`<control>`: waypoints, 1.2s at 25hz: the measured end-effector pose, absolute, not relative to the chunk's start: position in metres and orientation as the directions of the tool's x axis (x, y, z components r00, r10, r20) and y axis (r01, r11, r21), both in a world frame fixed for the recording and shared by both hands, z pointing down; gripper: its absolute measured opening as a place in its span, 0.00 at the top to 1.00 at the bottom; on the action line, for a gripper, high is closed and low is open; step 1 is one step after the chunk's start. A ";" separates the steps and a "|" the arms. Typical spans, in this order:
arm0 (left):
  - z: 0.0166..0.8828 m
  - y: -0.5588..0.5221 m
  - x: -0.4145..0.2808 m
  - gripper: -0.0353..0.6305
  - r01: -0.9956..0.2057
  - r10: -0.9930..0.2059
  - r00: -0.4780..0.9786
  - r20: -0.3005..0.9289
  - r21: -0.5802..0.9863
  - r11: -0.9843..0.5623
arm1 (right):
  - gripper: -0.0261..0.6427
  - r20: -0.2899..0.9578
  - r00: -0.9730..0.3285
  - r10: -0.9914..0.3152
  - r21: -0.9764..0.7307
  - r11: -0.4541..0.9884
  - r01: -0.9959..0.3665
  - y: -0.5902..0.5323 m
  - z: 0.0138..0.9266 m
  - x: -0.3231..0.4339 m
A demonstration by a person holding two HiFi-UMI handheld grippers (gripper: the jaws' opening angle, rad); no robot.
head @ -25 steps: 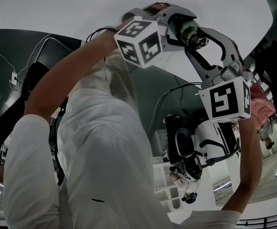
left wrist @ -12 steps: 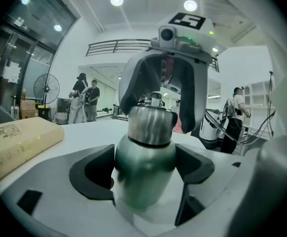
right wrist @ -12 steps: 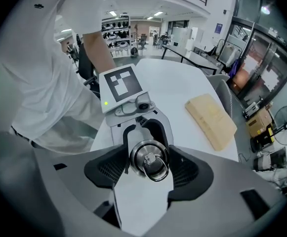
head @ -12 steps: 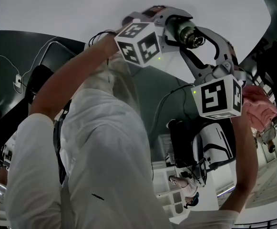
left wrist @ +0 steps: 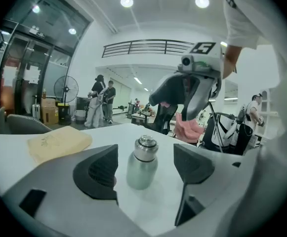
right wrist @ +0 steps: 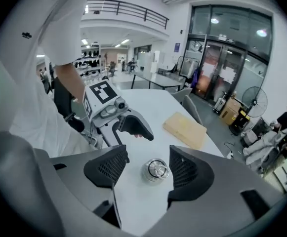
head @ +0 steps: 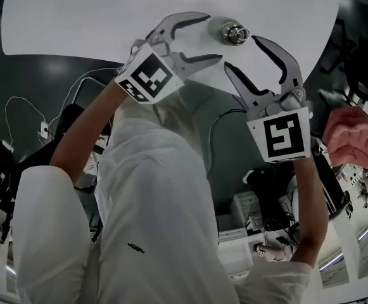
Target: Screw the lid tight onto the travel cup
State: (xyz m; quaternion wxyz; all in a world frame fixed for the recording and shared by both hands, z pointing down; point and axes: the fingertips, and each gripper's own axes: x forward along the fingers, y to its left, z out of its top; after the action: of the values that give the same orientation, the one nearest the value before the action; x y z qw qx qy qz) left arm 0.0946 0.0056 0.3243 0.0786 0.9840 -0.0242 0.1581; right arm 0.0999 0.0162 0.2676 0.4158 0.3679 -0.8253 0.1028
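Observation:
The metal travel cup (head: 234,33) stands upright and alone on the white table (head: 76,24), its silver lid (left wrist: 145,144) on top. In the head view my left gripper (head: 214,38) is just left of it and my right gripper (head: 242,54) just below it. Both are open and touch nothing. The left gripper view shows the cup (left wrist: 142,163) standing a little beyond the wide dark pads (left wrist: 101,172), touching neither. From the right gripper view I look down on the lid (right wrist: 156,171) between spread jaws that have just been opening, with nothing gripped.
A folded yellow cloth (left wrist: 59,141) lies on the table past the cup, also seen as the yellow cloth (right wrist: 184,129). A pink bundle (head: 351,135) sits off the table's right edge. People, chairs and a fan stand in the room behind.
Both grippers were closed in around the cup before. Now they have let go and drawn back from it, jaws spread, and the cup stands free on the table.

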 end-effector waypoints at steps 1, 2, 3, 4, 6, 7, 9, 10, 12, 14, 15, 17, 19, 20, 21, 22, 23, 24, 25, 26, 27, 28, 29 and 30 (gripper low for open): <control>0.315 0.009 0.089 0.42 -0.076 -0.023 0.945 0.327 0.149 -0.986 | 0.57 0.741 -0.386 -0.550 0.129 0.680 -0.722 0.022 0.262 0.101; 0.305 0.014 0.084 0.43 -0.079 -0.024 0.941 0.339 0.150 -0.986 | 0.58 0.719 -0.390 -0.576 0.119 0.654 -0.747 0.028 0.257 0.101; 0.295 0.020 0.079 0.43 -0.090 -0.034 0.937 0.349 0.147 -0.985 | 0.61 0.695 -0.393 -0.602 0.110 0.629 -0.769 0.035 0.252 0.100; 0.284 0.025 0.072 0.47 -0.112 -0.056 0.933 0.355 0.139 -0.984 | 0.63 0.670 -0.394 -0.629 0.099 0.602 -0.793 0.041 0.245 0.098; 0.261 0.033 0.056 0.72 -0.182 -0.128 0.928 0.351 0.125 -0.975 | 0.67 0.615 -0.381 -0.691 0.078 0.533 -0.842 0.054 0.228 0.093; 0.250 0.037 0.049 0.78 -0.224 -0.169 0.922 0.348 0.125 -0.967 | 0.69 0.584 -0.366 -0.725 0.072 0.495 -0.866 0.059 0.218 0.093; 0.232 0.044 0.035 0.89 -0.302 -0.239 0.902 0.359 0.130 -0.944 | 0.73 0.521 -0.320 -0.792 0.065 0.410 -0.910 0.069 0.198 0.096; 0.226 0.048 0.028 0.90 -0.333 -0.262 0.891 0.372 0.142 -0.932 | 0.75 0.487 -0.292 -0.823 0.063 0.367 -0.928 0.074 0.189 0.099; 0.215 0.057 0.016 0.93 -0.382 -0.286 0.874 0.392 0.193 -0.904 | 0.79 0.429 -0.243 -0.870 0.056 0.294 -0.954 0.086 0.173 0.106; 0.201 0.067 0.003 0.94 -0.430 -0.320 0.859 0.400 0.224 -0.874 | 0.83 0.394 -0.206 -0.896 0.038 0.240 -0.970 0.102 0.159 0.112; 0.193 0.072 -0.003 0.94 -0.450 -0.339 0.850 0.403 0.222 -0.865 | 0.84 0.379 -0.189 -0.906 0.031 0.217 -0.976 0.110 0.153 0.113; 0.176 0.078 -0.014 0.94 -0.483 -0.377 0.838 0.395 0.214 -0.849 | 0.86 0.353 -0.155 -0.923 0.031 0.176 -0.984 0.126 0.142 0.116; 0.159 0.084 -0.023 0.94 -0.508 -0.409 0.833 0.373 0.221 -0.832 | 0.86 0.330 -0.130 -0.935 0.041 0.152 -0.988 0.139 0.135 0.115; 0.153 0.088 -0.026 0.94 -0.517 -0.422 0.830 0.364 0.221 -0.827 | 0.86 0.317 -0.124 -0.940 0.045 0.145 -0.988 0.146 0.132 0.114; 0.147 0.092 -0.029 0.94 -0.524 -0.433 0.828 0.358 0.216 -0.824 | 0.87 0.302 -0.120 -0.946 0.047 0.140 -0.989 0.152 0.128 0.113; 0.143 0.098 -0.030 0.94 -0.528 -0.441 0.825 0.353 0.206 -0.824 | 0.87 0.285 -0.116 -0.951 0.047 0.135 -0.990 0.159 0.124 0.112; 0.139 0.105 -0.030 0.94 -0.530 -0.447 0.824 0.348 0.198 -0.824 | 0.87 0.269 -0.112 -0.957 0.049 0.130 -0.990 0.166 0.121 0.111; 0.135 0.111 -0.030 0.94 -0.531 -0.451 0.825 0.342 0.193 -0.825 | 0.88 0.255 -0.106 -0.961 0.052 0.124 -0.991 0.174 0.118 0.109; 0.132 0.117 -0.031 0.94 -0.531 -0.454 0.826 0.335 0.190 -0.826 | 0.88 0.244 -0.100 -0.965 0.058 0.117 -0.991 0.180 0.115 0.108; 0.129 0.122 -0.032 0.94 -0.531 -0.457 0.827 0.329 0.188 -0.826 | 0.89 0.235 -0.093 -0.967 0.064 0.111 -0.992 0.186 0.113 0.105; 0.127 0.127 -0.033 0.94 -0.531 -0.459 0.828 0.322 0.185 -0.827 | 0.89 0.228 -0.087 -0.970 0.068 0.105 -0.992 0.191 0.113 0.104; 0.125 0.130 -0.033 0.94 -0.530 -0.462 0.829 0.315 0.181 -0.828 | 0.90 0.222 -0.080 -0.972 0.071 0.098 -0.993 0.195 0.113 0.104; 0.124 0.132 -0.031 0.94 -0.529 -0.463 0.831 0.308 0.180 -0.829 | 0.90 0.218 -0.073 -0.973 0.072 0.090 -0.993 0.199 0.114 0.105; 0.123 0.135 -0.029 0.94 -0.526 -0.462 0.834 0.302 0.181 -0.831 | 0.90 0.217 -0.065 -0.974 0.072 0.082 -0.994 0.203 0.115 0.107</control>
State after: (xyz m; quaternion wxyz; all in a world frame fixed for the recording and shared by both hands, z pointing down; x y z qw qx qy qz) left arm -0.0288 0.1349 0.1228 0.1293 0.9488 -0.2605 0.1234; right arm 0.1072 0.2031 0.1153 0.1046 0.6756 -0.7282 0.0476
